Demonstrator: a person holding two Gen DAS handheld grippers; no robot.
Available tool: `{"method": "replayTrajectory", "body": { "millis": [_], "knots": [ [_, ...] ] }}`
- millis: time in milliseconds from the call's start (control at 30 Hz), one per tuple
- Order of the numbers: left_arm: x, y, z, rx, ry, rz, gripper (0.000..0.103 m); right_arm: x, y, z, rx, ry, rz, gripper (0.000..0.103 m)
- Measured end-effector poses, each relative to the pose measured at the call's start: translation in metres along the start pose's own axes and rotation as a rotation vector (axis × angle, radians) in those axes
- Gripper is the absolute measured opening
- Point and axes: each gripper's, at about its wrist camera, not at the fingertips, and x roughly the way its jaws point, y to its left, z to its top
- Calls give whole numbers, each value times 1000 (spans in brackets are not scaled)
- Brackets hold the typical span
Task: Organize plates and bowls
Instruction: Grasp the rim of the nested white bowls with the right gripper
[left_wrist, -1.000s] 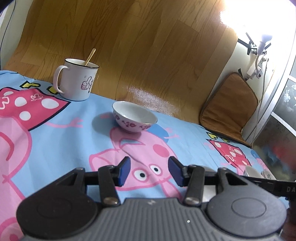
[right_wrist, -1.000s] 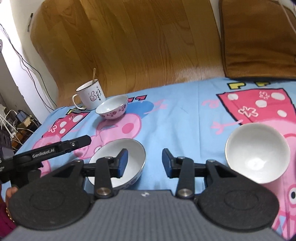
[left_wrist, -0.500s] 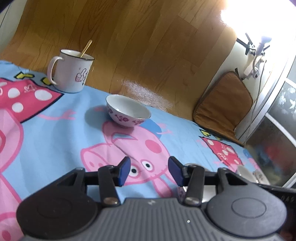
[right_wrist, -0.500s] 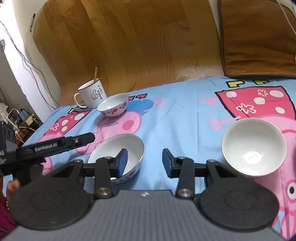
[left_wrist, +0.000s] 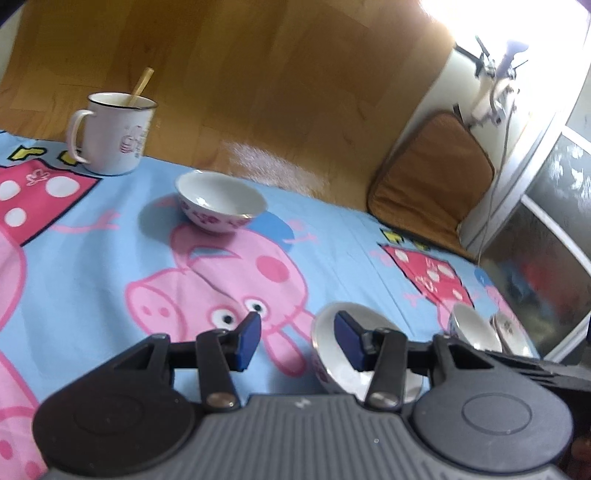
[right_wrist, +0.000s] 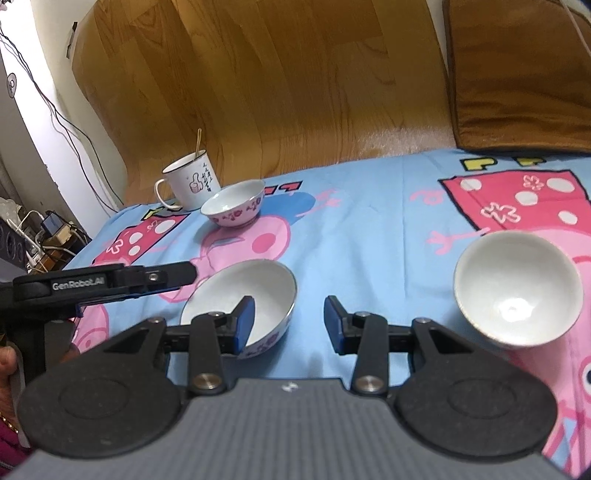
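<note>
The left wrist view now shows the near white porcelain bowl with a floral band (left_wrist: 332, 354) at the left claw (left_wrist: 297, 341), where a second ago only the cartoon-printed blue sheet (left_wrist: 92, 258) lay ahead; the claw has swung toward it. Its jaws are closing, the right pad inside the bowl's rim, nothing pinched yet. The right claw (right_wrist: 289, 322) stays released and idle, between that bowl and a plain white bowl (right_wrist: 517, 291).
</note>
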Motion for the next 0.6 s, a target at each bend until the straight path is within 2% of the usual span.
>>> {"method": "replayTrajectory", "body": {
  "millis": [67,233,300,333,433,600],
  "knots": [
    [7,-6,-3,20,32,3,40,2,1,0,3,6,2,44],
    [23,-9,-10,22,102,29,20,10,2,-1,10,31,21,42],
    [24,-6,-13,-6,114,-1,14,13,4,-3,4,37,32,21],
    [24,-7,-13,-14,117,-11,12,12,6,-3,-3,33,29,20],
    [19,-13,-11,-3,99,3,11,9,12,-5,-50,7,-12,12],
    [15,-34,3,9,66,-49,11,-12,5,-2,-47,-105,-51,9]
  ]
}}
